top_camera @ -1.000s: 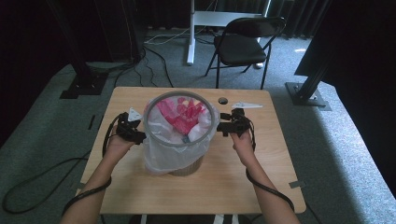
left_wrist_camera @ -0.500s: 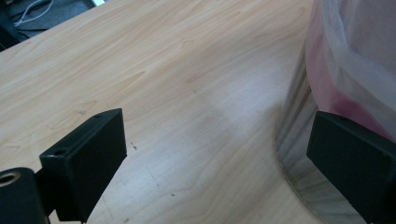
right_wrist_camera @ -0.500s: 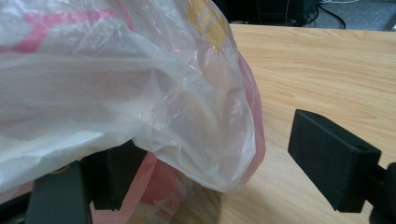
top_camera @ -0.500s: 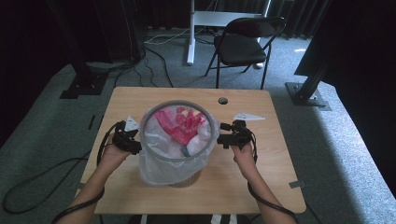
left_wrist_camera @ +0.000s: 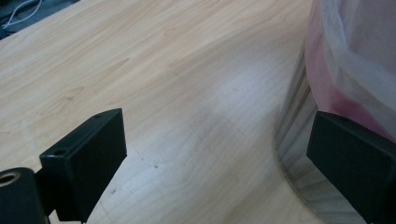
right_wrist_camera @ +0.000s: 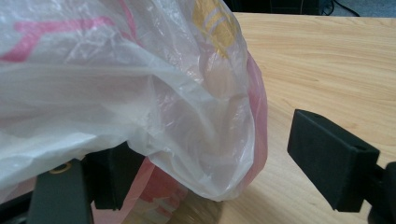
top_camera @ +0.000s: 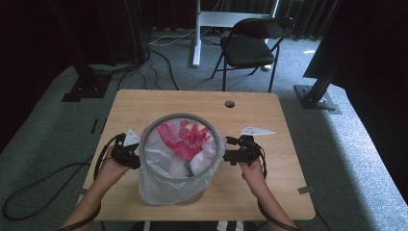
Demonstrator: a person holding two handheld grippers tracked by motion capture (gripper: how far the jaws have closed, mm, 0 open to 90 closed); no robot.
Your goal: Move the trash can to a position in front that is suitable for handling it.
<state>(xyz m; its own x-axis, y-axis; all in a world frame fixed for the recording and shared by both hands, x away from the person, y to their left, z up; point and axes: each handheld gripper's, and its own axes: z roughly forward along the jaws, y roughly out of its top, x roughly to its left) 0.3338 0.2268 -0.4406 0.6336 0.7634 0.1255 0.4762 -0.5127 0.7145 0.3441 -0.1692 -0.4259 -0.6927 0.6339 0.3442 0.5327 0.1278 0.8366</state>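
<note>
High view: my left gripper (top_camera: pixel 129 156) and right gripper (top_camera: pixel 232 153), jaws open and gripping nothing, flank the bagged bin (top_camera: pixel 179 161). If either pad snags the loose plastic liner (right_wrist_camera: pixel 154 93) ahead, the light bin may tip.

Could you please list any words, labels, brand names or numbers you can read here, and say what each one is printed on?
None can be read. The plastic bag lining the bin carries pink and yellow print, but it is crumpled and too blurred to make out any letters. The table bears no lettering.
</note>
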